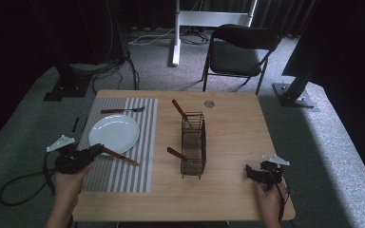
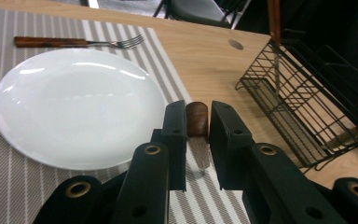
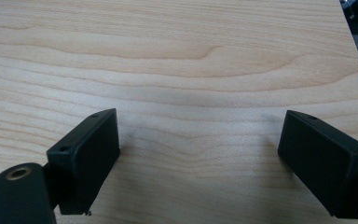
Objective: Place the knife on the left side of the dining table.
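Note:
My left gripper [image 1: 99,149] [image 2: 197,112] is shut on a wood-handled utensil [image 1: 123,157] [image 2: 196,120]. The brown handle points away from it, low over the striped placemat [image 1: 145,123] just right of the white plate [image 1: 114,133] [image 2: 74,98]. A wood-handled fork [image 1: 122,110] [image 2: 74,42] lies on the mat beyond the plate. At mid-table stands a black wire basket [image 1: 193,142] [image 2: 303,107] with two more wood-handled utensils [image 1: 179,110] [image 1: 176,153] sticking out. My right gripper [image 1: 253,172] [image 3: 198,158] stands open over bare wood near the table's front right, nothing between its fingers.
The wooden table [image 1: 233,128] has a round cable hole [image 1: 209,103] near its far edge. A black folding chair [image 1: 240,52] stands on the carpet behind it. Black stands and cables sit at the back left.

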